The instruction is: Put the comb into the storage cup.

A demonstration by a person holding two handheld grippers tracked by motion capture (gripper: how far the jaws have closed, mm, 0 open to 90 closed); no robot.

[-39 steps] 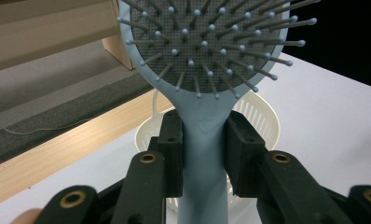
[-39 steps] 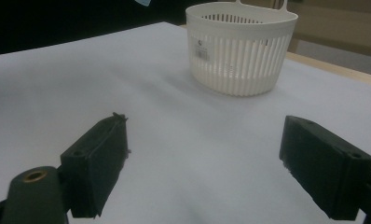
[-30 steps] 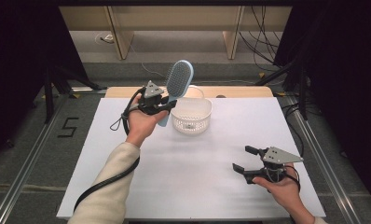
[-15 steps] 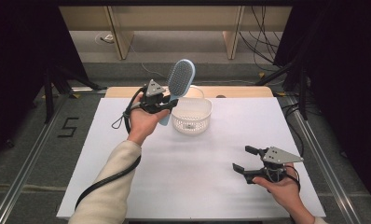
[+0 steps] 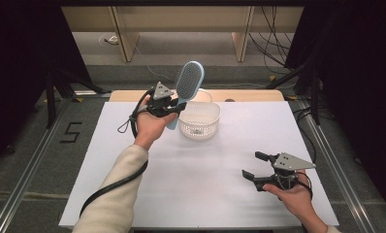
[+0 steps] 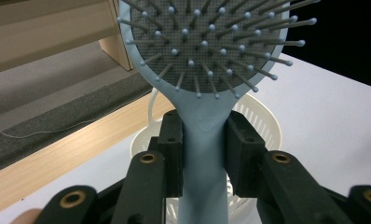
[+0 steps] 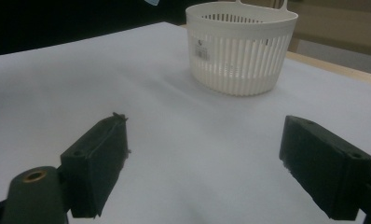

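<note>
A light-blue hairbrush [image 5: 187, 85] is held upright above the table's far side, its bristled head up. My left gripper [image 5: 173, 106] is shut on its handle; in the left gripper view both pads [image 6: 173, 149] press the handle of the hairbrush [image 6: 204, 135]. Just right of and below the brush stands a white slotted basket [image 5: 199, 120], also behind the brush in the left gripper view [image 6: 263, 121]. My right gripper [image 5: 253, 165] rests low near the table's front right, jaws wide open with nothing between them. The basket [image 7: 239, 46] stands ahead of the right gripper [image 7: 204, 163].
The white table top [image 5: 191, 170] spreads between the basket and the right hand. A wooden strip [image 5: 249, 95] runs along the far edge. Wooden furniture legs [image 5: 128, 43] and cables stand on the floor beyond. Dark curtains flank both sides.
</note>
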